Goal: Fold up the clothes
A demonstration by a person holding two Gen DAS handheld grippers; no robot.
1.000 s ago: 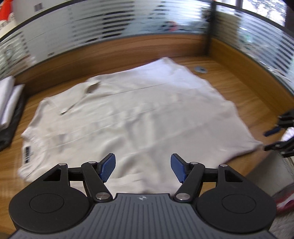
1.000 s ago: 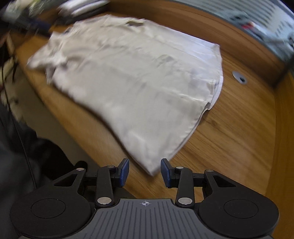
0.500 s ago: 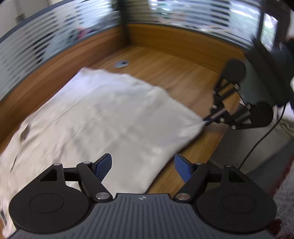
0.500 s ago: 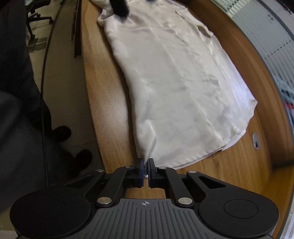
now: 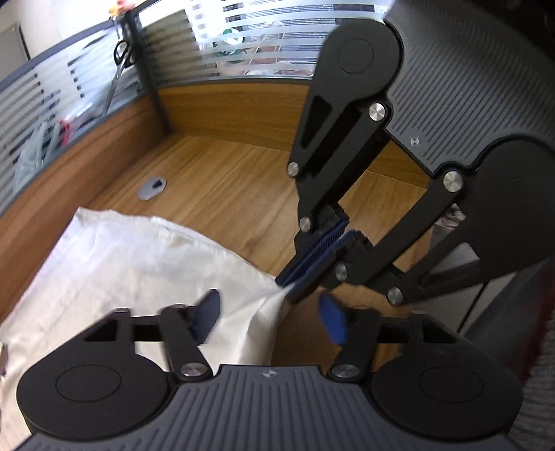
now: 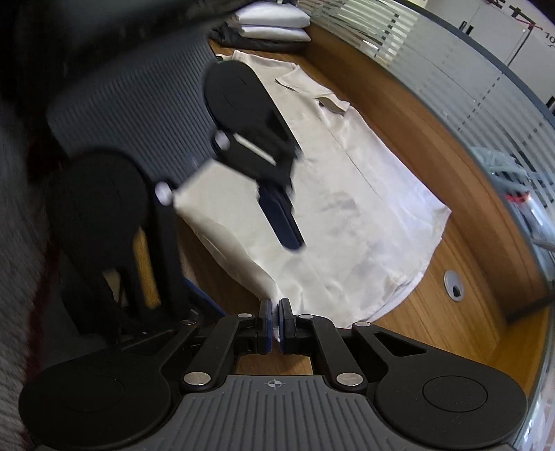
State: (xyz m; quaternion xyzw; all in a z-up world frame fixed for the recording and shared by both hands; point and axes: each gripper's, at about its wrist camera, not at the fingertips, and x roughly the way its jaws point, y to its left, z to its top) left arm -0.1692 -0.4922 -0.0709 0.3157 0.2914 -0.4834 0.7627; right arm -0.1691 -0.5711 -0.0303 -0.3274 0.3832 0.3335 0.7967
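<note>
A cream shirt [image 5: 138, 263] lies spread on the wooden desk [image 5: 242, 180], collar end far from me in the right wrist view. My right gripper [image 6: 275, 312] is shut on the shirt's [image 6: 364, 194] near hem corner, lifting it slightly. The left wrist view shows that gripper [image 5: 289, 284] pinching the corner just ahead. My left gripper [image 5: 270, 322] is open, straddling the same edge right behind the pinch, cloth between its fingers. In the right wrist view one blue left finger [image 6: 281, 222] lies over the shirt; the other is hidden by fabric.
A grey cable grommet [image 5: 152, 183] sits in the desk beyond the hem, also visible from the right wrist [image 6: 454, 283]. Folded clothes [image 6: 274, 24] are stacked at the far end. Striped glass partitions [image 5: 69, 90] wall the desk, with scissors [image 5: 119, 66] hanging there. The desk edge runs under both grippers.
My right gripper shut on the hem corner and still holds it. My left gripper swung right along the near edge until it reached the right gripper, and its fingers have narrowed slightly.
</note>
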